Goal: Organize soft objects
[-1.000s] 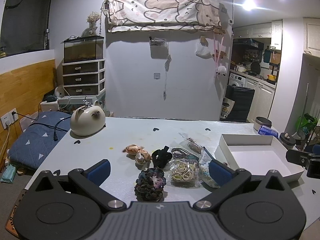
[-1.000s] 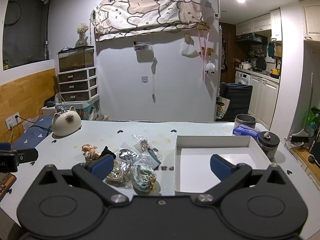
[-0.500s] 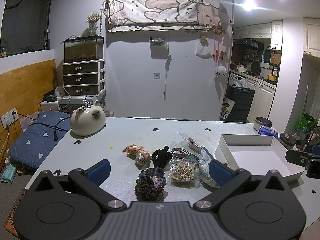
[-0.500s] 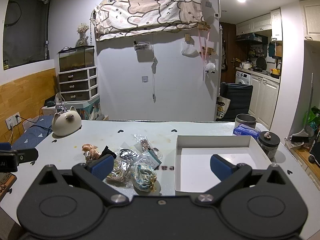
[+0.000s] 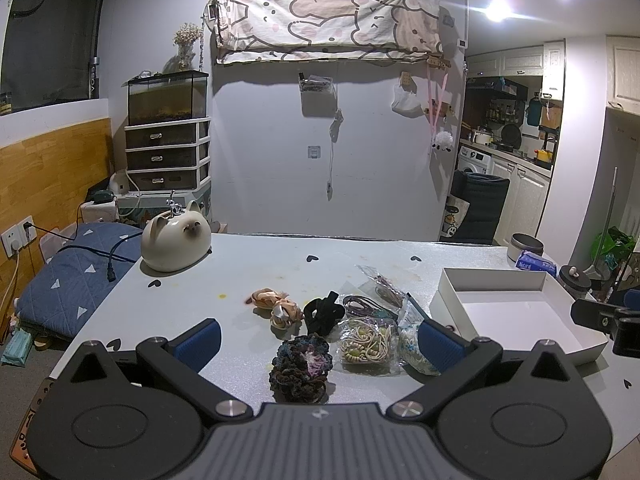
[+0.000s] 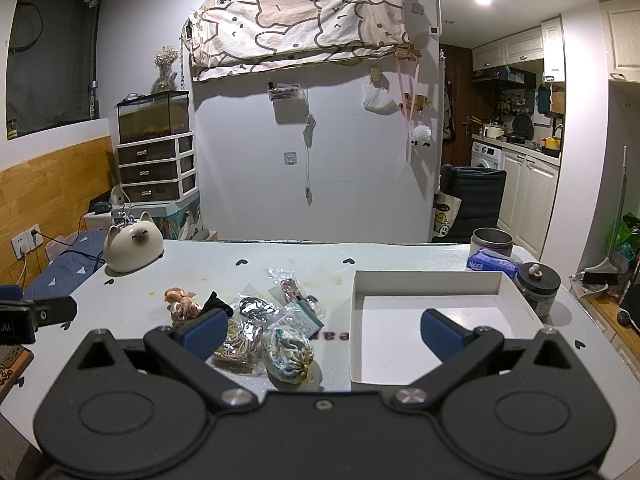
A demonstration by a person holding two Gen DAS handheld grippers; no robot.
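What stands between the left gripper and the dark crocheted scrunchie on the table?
Nothing visible. The dark crocheted scrunchie lies on bare table directly ahead of the open left gripper, nearer than the bagged hair ties to its right.

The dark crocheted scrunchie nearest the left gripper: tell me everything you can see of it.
The dark scrunchie is a ruffled, yarn-like ring in navy, brown and purple with a pale patch at its centre. It lies flat on the grey table, untouched, between the fingers of the left gripper, in front of the black scrunchie.
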